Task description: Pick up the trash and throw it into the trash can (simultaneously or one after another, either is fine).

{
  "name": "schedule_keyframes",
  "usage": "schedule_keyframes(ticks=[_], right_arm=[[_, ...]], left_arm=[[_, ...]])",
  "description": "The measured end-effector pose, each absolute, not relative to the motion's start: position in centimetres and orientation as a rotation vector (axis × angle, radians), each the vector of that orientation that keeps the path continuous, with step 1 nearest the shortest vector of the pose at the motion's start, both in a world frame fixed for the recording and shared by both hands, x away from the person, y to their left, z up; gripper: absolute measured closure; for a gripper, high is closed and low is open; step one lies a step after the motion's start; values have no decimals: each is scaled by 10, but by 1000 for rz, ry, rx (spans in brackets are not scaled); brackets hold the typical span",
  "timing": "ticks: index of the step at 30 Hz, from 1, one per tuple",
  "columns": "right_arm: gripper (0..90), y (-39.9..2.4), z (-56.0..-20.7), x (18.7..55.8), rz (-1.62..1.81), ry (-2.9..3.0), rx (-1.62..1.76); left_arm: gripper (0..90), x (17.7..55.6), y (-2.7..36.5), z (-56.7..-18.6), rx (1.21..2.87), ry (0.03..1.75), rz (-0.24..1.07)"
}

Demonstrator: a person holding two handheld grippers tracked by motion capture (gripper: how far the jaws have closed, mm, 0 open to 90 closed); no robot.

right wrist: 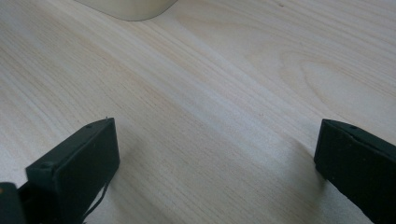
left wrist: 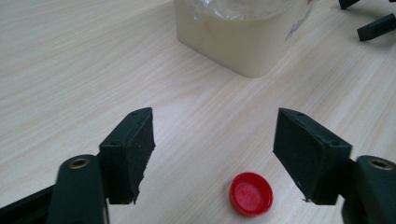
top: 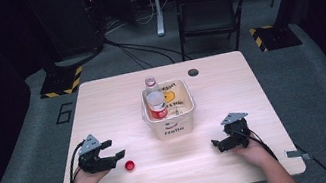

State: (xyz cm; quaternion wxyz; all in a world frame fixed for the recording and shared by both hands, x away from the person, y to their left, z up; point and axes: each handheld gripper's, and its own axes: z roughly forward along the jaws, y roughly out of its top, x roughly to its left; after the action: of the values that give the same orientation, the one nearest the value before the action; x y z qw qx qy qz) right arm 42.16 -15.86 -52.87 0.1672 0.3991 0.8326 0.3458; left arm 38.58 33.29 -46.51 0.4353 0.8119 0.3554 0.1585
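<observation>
- While the red cap (left wrist: 251, 193) lies flat on the table (top: 103, 107), just ahead of the left gripper (top: 111, 154) and a little toward its right finger, nothing is held by either gripper.
- The left gripper's fingers (left wrist: 133, 154) are spread wide, with bare wood between them; the cap is seen near the inner side of the right finger rather than centred in the gap.
- The right gripper (top: 221, 143) is rested near the table's front right, well apart from the cap, its fingers (right wrist: 79, 168) likewise wide and empty.
- A miss is judged possible: if the fingers are closed from this offset, the cap may be pushed sideways by one finger before the other arrives, and slid or flipped away across the smooth wood.
- Because the cap is low and thin, it may also be passed over if the fingers are not lowered close to the table.
- From the high view, a bottle (top: 156, 104) with a red label is seen standing inside the cream tub (top: 177, 124) at the table's middle, its neck apparently uncapped.
- In the left gripper view, the tub's wall is shown beyond the cap, but its contents are blurred behind clear wrap.
- In the right gripper view, a corner of the tub is caught at the top edge.
</observation>
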Motion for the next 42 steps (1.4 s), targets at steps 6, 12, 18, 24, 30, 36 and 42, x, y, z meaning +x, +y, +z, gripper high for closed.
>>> schedule_keyframes(ticks=[6,12,18,24,30,36,42], right_arm=[[0,-158,-529,421,983,2365,1143],[0,-158,-529,421,982,2365,1143],[0,-158,-529,421,983,2365,1143],[0,-158,-529,421,983,2365,1143],[0,-158,-529,422,986,2369,1138],[0,-158,-529,422,986,2369,1136],[0,-158,-529,422,986,2374,1137]], left_arm=[[318,382,339,-474,2037,896,372],[340,379,347,-485,2079,855,359],[381,378,347,-488,2097,821,311],[403,377,339,-492,2120,802,261],[436,376,327,-500,2179,765,235],[436,378,319,-506,2216,750,234],[462,382,311,-512,2258,740,224]])
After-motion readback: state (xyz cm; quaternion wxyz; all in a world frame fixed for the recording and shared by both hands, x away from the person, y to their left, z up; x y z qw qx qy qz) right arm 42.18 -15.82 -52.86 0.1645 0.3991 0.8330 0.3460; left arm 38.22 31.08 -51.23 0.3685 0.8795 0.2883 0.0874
